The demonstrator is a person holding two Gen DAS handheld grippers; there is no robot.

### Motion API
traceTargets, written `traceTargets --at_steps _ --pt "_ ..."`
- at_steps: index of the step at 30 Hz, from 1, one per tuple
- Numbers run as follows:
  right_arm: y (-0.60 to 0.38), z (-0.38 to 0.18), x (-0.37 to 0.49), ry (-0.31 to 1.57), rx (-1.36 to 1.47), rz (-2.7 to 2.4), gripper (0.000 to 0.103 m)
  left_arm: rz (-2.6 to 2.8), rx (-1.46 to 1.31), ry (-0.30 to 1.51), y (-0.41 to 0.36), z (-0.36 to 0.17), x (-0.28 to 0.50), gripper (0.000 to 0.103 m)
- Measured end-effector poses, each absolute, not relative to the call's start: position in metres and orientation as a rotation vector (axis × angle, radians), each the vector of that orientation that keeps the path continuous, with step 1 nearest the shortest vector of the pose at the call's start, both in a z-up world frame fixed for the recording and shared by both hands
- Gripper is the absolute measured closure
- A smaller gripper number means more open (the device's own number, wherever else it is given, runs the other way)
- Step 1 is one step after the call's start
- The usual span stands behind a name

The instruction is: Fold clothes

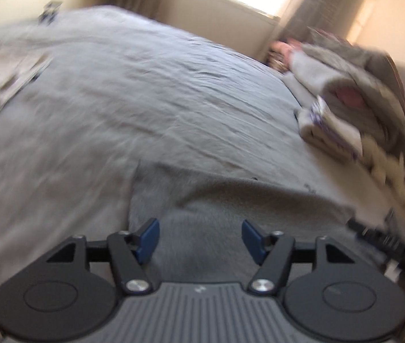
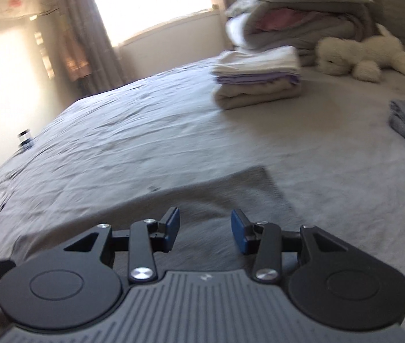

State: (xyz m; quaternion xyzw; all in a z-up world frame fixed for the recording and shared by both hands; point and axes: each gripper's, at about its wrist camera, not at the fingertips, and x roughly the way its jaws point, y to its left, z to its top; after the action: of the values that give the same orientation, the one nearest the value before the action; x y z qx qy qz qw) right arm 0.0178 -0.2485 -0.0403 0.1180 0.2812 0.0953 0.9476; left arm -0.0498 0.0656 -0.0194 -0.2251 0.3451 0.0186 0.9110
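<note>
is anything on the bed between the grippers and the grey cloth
Nothing visible. The grey cloth lies flat on the bed right under both open grippers, left and right. The folded stack and the plush toy sit well beyond it.

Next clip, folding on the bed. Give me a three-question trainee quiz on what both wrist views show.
1. True or false: the left gripper is clamped on the grey garment.
2. In the right wrist view, what lies to the right of the folded stack? A) a white plush toy B) a shoe C) a book
3. Which colour is the middle layer in that stack?

Key: 1. False; its jaws stand apart with nothing pinched between them. 2. A, the white plush toy. 3. Lilac, between pale layers.
</note>
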Motion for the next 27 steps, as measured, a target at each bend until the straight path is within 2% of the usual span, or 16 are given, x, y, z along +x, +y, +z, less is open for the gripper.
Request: traceTargets --at_steps 5,10,19,21,23,24,25,26,27 --pt "-0.237 -0.039 0.009 0.584 0.224 0.299 0.059 0.195 -0.651 0.727 0.072 -0.021 -0.08 0.03" --pt "-0.225 -0.035 0.001 0.57 0.187 0.36 0.059 0.276 -0.81 0.745 0.07 -0.039 -0.101 0.032" --pt "-0.206 -0.037 -0.008 0.591 0.132 0.437 0.059 0.367 -0.814 0.739 0.035 -0.042 -0.092 0.039" --pt "-0.203 -0.039 -0.008 0.596 0.121 0.441 0.059 0.419 -0.837 0.717 0.033 -0.044 -0.09 0.044" --pt "-0.201 -0.04 -0.008 0.599 0.11 0.439 0.059 0.475 -0.86 0.693 0.034 -0.046 -0.088 0.061" --pt "-0.201 -0.041 -0.007 0.603 0.111 0.438 0.059 0.493 -0.863 0.68 0.035 -0.047 -0.088 0.065" --pt "-0.201 -0.042 -0.007 0.607 0.112 0.437 0.059 0.497 -0.861 0.663 0.035 -0.047 -0.088 0.076" --pt "-0.201 -0.044 -0.006 0.61 0.112 0.436 0.059 0.5 -0.859 0.645 0.035 -0.048 -0.089 0.082" --pt "-0.2 -0.045 -0.006 0.618 0.109 0.436 0.059 0.5 -0.849 0.628 0.034 -0.047 -0.089 0.083"
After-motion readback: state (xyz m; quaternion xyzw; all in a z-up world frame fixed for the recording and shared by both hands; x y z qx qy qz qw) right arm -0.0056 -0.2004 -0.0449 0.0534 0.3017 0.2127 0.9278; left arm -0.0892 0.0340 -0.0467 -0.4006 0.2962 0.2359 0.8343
